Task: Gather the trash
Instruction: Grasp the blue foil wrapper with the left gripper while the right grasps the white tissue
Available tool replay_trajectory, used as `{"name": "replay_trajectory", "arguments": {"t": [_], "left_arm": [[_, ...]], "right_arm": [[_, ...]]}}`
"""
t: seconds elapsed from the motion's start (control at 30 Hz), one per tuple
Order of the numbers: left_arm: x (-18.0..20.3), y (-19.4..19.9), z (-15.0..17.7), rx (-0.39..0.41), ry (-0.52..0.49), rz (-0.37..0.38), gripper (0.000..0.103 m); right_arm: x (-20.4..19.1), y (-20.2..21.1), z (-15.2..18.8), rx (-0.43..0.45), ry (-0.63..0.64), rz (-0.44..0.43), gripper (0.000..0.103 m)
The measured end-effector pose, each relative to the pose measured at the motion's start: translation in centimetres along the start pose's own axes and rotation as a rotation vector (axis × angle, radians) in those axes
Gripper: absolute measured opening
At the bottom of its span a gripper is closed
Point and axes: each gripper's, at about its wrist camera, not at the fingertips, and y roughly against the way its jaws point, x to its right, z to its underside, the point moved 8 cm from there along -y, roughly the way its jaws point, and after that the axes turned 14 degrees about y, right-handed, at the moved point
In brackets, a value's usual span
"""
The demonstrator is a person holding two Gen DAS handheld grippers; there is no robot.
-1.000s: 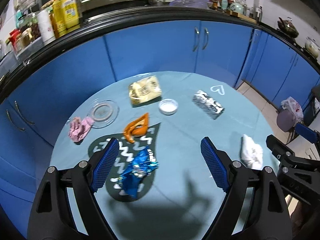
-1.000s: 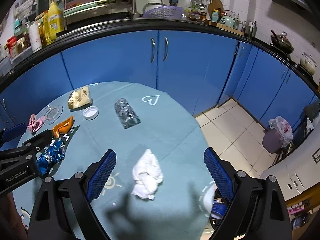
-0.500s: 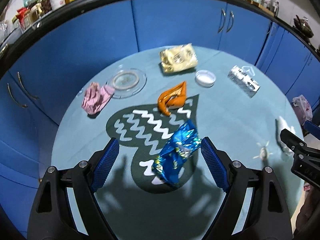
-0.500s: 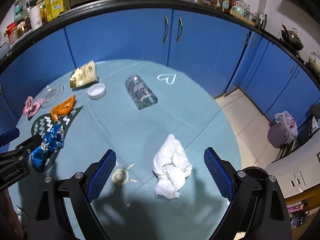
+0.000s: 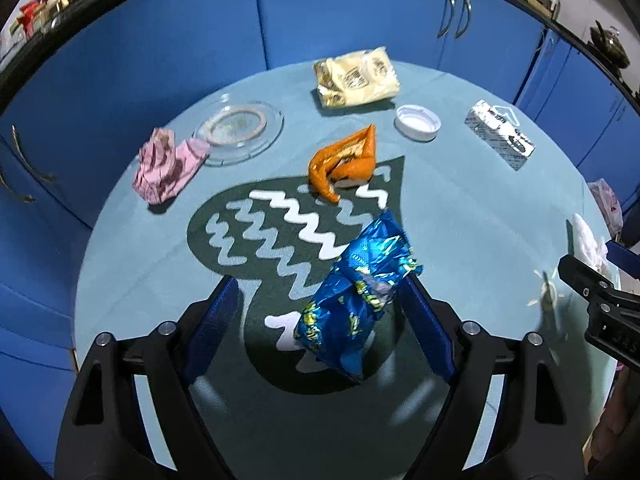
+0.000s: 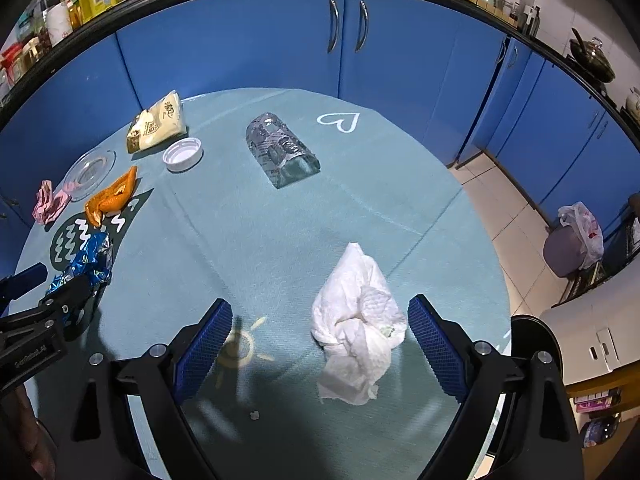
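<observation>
A crumpled blue foil wrapper (image 5: 360,292) lies on the teal round table (image 5: 460,208), between the open fingers of my left gripper (image 5: 320,328), nearer the right finger. A crumpled white tissue (image 6: 356,320) lies between the open fingers of my right gripper (image 6: 320,344), nearer the right finger. An orange wrapper (image 5: 344,160), a pink wrapper (image 5: 164,164), a yellow packet (image 5: 356,78) and a silver packet (image 5: 500,134) lie farther back. The blue wrapper also shows in the right wrist view (image 6: 86,264).
A glass dish (image 5: 238,126) and a white lid (image 5: 418,122) sit on the table. Blue cabinets (image 6: 340,40) curve behind it. A dark bin (image 6: 532,344) stands at the table's right edge, and a stool with a plastic bag (image 6: 576,236) stands on the floor.
Both grippers have moved forward and down. The blue wrapper now lies between the left fingers and the tissue between the right fingers. Both stay open.
</observation>
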Motion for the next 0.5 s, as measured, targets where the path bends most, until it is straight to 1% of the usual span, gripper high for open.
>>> {"name": "replay_trajectory", "arguments": {"t": [0.1, 0.13, 0.17, 0.2, 0.27, 0.3, 0.37, 0.4, 0.43, 0.47, 0.5], "left_arm": [[-0.1, -0.7, 0.2, -0.024, 0.013, 0.007, 0.075], [-0.1, -0.6, 0.2, -0.019, 0.008, 0.006, 0.072], [0.0, -0.6, 0.3, -0.024, 0.005, 0.014, 0.069], [0.1, -0.6, 0.3, -0.024, 0.005, 0.017, 0.065], [0.1, -0.4, 0.3, -0.015, 0.002, 0.017, 0.052], [0.2, -0.3, 0.2, -0.019, 0.002, 0.026, 0.052], [0.2, -0.2, 0.2, -0.023, 0.014, 0.036, 0.051], [0.2, 0.0, 0.0, -0.018, 0.016, 0.038, 0.051], [0.3, 0.1, -0.1, -0.012, 0.016, 0.038, 0.050], [0.4, 0.5, -0.3, 0.002, 0.015, 0.042, 0.049], [0.5, 0.9, -0.5, 0.013, 0.014, 0.046, 0.049]], "right_arm": [[-0.3, -0.2, 0.1, -0.004, 0.003, -0.004, 0.086], [-0.4, -0.3, 0.1, -0.005, 0.006, -0.003, 0.081], [-0.5, -0.3, 0.1, -0.008, 0.011, -0.001, 0.074], [-0.5, -0.3, 0.1, -0.010, 0.015, 0.001, 0.071], [-0.5, -0.3, 0.1, -0.013, 0.020, 0.007, 0.060], [-0.5, -0.2, 0.1, -0.013, 0.021, 0.010, 0.057], [-0.2, 0.1, 0.1, -0.009, 0.021, 0.018, 0.043], [-0.1, 0.3, 0.0, -0.004, 0.023, 0.022, 0.039], [0.0, 0.6, -0.1, 0.001, 0.027, 0.025, 0.030], [0.1, 0.8, -0.1, 0.005, 0.032, 0.024, 0.025], [0.2, 1.0, -0.2, 0.009, 0.035, 0.021, 0.023]]}}
